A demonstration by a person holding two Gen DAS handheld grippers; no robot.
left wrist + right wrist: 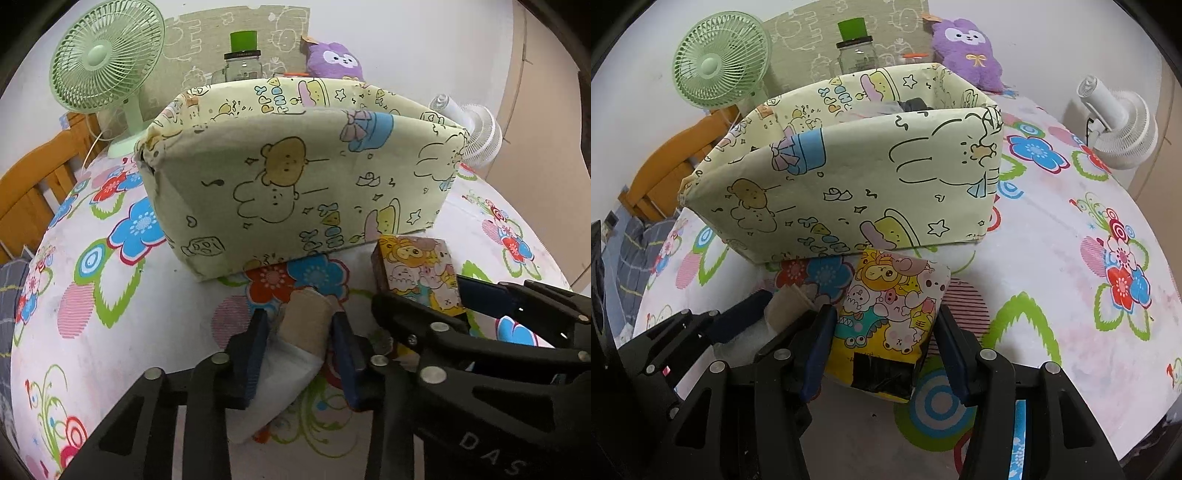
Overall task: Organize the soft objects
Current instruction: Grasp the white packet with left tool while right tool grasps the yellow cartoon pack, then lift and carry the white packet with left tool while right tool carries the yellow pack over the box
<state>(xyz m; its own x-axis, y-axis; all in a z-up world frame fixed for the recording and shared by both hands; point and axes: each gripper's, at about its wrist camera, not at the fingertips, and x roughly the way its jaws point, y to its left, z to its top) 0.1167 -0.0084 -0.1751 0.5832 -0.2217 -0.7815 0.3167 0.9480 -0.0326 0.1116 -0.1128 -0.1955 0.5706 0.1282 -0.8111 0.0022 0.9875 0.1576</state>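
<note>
A pale yellow fabric box (295,177) printed with cartoon animals stands on the flowered table, just beyond both grippers. My left gripper (299,321) is shut on a soft beige and white folded item (306,325), which rests low on the tablecloth. To its right, my right gripper (886,312) is shut on a soft pack with a bright cartoon print (890,291), standing upright in front of the box (849,177). The two grippers sit side by side, close together. Dark and pale fabric pieces show inside the box at its far right end.
A green desk fan (107,55) stands back left and a white fan (476,136) back right. Behind the box are a glass jar (243,66) and a purple plush toy (967,51). A wooden chair (33,177) lies off the table's left edge.
</note>
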